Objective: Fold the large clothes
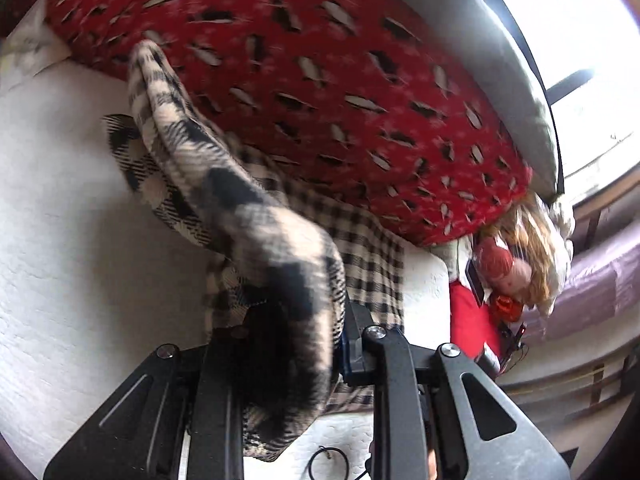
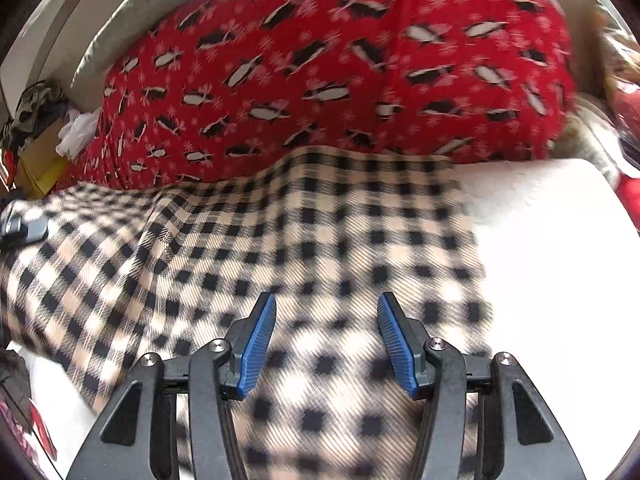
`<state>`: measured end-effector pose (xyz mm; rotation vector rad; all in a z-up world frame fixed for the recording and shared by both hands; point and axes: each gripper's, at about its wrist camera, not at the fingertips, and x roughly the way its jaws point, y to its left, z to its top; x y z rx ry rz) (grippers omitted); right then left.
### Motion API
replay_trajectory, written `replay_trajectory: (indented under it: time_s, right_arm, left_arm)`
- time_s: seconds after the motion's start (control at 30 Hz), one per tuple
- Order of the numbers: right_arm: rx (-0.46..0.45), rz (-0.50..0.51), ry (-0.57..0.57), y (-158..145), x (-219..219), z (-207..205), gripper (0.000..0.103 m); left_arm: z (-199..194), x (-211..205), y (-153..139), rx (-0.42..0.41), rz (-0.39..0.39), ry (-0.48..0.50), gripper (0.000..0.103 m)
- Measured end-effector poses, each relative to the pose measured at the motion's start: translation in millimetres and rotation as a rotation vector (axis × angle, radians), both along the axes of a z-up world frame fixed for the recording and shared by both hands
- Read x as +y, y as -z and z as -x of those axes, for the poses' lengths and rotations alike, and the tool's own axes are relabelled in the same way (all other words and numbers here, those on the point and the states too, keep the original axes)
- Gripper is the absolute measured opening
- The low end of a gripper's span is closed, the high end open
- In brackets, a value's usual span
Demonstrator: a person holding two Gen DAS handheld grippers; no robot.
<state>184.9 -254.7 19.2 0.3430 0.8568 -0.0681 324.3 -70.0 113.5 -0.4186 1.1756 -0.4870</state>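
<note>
A: Where is the checked cloth point(image 2: 280, 248)?

B: The black-and-cream checked cloth lies spread over the white bed point(image 2: 560, 280), its far edge against the red penguin-print blanket point(image 2: 340, 60). In the left wrist view a bunched fold of it point(image 1: 248, 216) rises off the bed toward the camera.

A: And the left gripper point(image 1: 316, 344)?

B: It is clamped on that fold; the cloth drapes over and hides one finger, and only a sliver of blue pad shows.

A: The right gripper point(image 2: 327, 344)?

B: Its fingers are spread apart just above the flat cloth, with nothing between the blue pads point(image 2: 258, 348).

A: Anything beyond?

B: A grey cushion point(image 1: 500, 60) behind the red blanket, and a doll with reddish hair point(image 1: 516, 248) at the bed's corner.
</note>
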Motion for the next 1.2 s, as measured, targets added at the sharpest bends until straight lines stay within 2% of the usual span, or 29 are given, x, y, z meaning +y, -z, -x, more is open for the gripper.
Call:
replay_trajectory:
  time_s: [0.1, 0.2, 0.3, 0.5, 0.6, 0.67, 0.8, 0.9, 1.03, 1.13, 1.2]
  right_arm:
    - [-0.003, 0.026, 0.031, 4.3, -12.6, 20.0, 0.056]
    - [0.033, -0.1, 0.037, 24.1, -29.9, 30.7, 0.056]
    - [0.001, -0.183, 0.051, 34.6, -38.9, 42.6, 0.055]
    - [-0.043, -0.184, 0.035, 39.7, -38.1, 54.0, 0.056]
    - [-0.067, -0.208, 0.033, 42.6, -40.8, 57.8, 0.056]
    - [-0.076, -0.224, 0.033, 44.2, -42.7, 59.6, 0.056]
    - [-0.088, -0.234, 0.033, 46.3, -43.6, 62.9, 0.056]
    - [-0.086, -0.232, 0.031, 46.7, -44.1, 62.1, 0.056]
    - [-0.072, -0.247, 0.015, 45.1, -48.3, 59.6, 0.056]
    - [-0.03, -0.29, 0.003, 39.2, -57.6, 58.4, 0.054]
    - [-0.044, -0.307, 0.057, 23.1, -72.6, 63.1, 0.049]
  left_arm:
    - [7.2, -29.0, -3.8, -0.013, -0.043, 0.043, 0.019]
    - [10.9, -59.1, 0.1, -0.009, -0.088, 0.084, 0.019]
    - [12.1, -91.4, 10.3, 0.014, -0.13, 0.129, 0.019]
    - [19.0, -154.6, 47.8, 0.076, -0.25, 0.225, 0.019]
    - [21.3, -170.5, 71.0, 0.119, -0.287, 0.241, 0.021]
    - [22.0, -173.9, 80.2, 0.141, -0.285, 0.232, 0.024]
    - [28.6, -172.4, 75.2, 0.161, -0.236, 0.241, 0.051]
    - [38.8, -167.4, 59.9, 0.159, -0.207, 0.259, 0.052]
    - [52.6, -133.9, 29.2, 0.131, -0.075, 0.245, 0.052]
    - [47.5, -88.2, 10.9, 0.088, -0.005, 0.137, 0.052]
    - [37.8, -56.6, 13.0, 0.063, -0.032, 0.034, 0.052]
